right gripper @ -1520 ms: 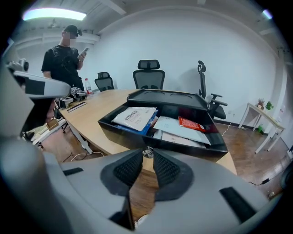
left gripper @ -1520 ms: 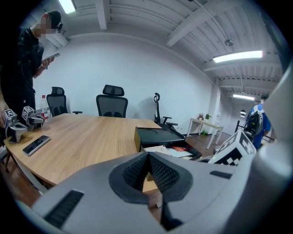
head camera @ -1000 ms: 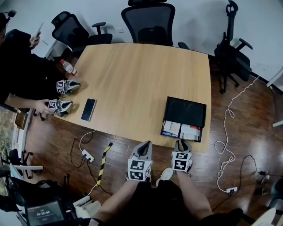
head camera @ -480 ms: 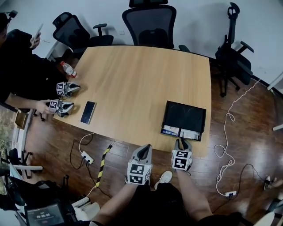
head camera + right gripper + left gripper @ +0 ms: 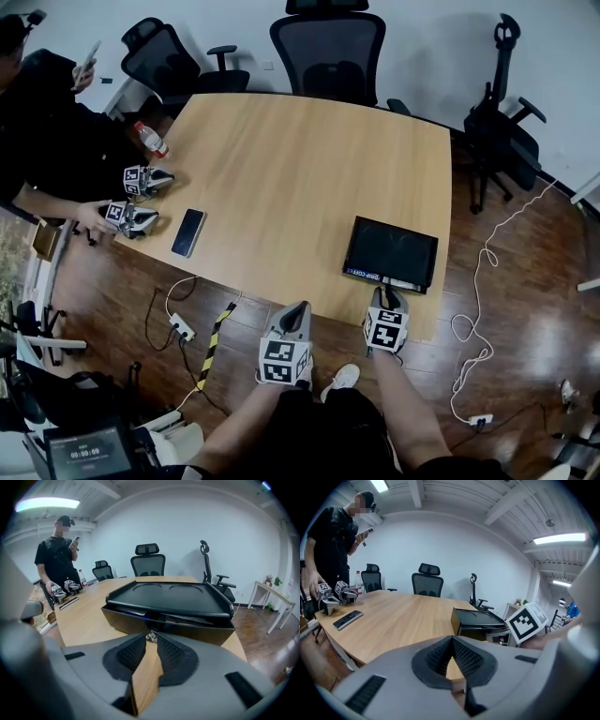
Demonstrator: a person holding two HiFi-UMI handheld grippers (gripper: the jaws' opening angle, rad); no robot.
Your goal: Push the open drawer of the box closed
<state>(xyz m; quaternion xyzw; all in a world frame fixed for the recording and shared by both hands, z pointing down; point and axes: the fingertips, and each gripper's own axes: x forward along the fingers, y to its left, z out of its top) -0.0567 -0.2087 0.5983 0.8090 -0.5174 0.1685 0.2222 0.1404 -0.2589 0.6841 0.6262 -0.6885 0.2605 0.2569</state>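
Observation:
The black box (image 5: 391,248) lies flat near the table's near right edge. Its drawer (image 5: 386,279) sticks out only as a thin strip with printed packs inside. My right gripper (image 5: 387,294) is shut, with its tips against the drawer front. In the right gripper view the drawer front (image 5: 187,626) fills the space just beyond the right gripper (image 5: 152,637), under the box's lid (image 5: 168,596). My left gripper (image 5: 299,309) hangs shut off the table's near edge, left of the box, holding nothing. The left gripper (image 5: 452,639) looks over the table toward the box (image 5: 480,620).
A phone (image 5: 187,232), a water bottle (image 5: 148,140) and two more grippers (image 5: 133,199) lie at the table's left end, where a person (image 5: 42,122) stands. Office chairs (image 5: 328,52) ring the table (image 5: 281,169). Cables and a power strip (image 5: 184,329) lie on the floor.
The drawer has slid most of the way into the box. My right gripper followed it forward, toward the table. The left gripper barely moved.

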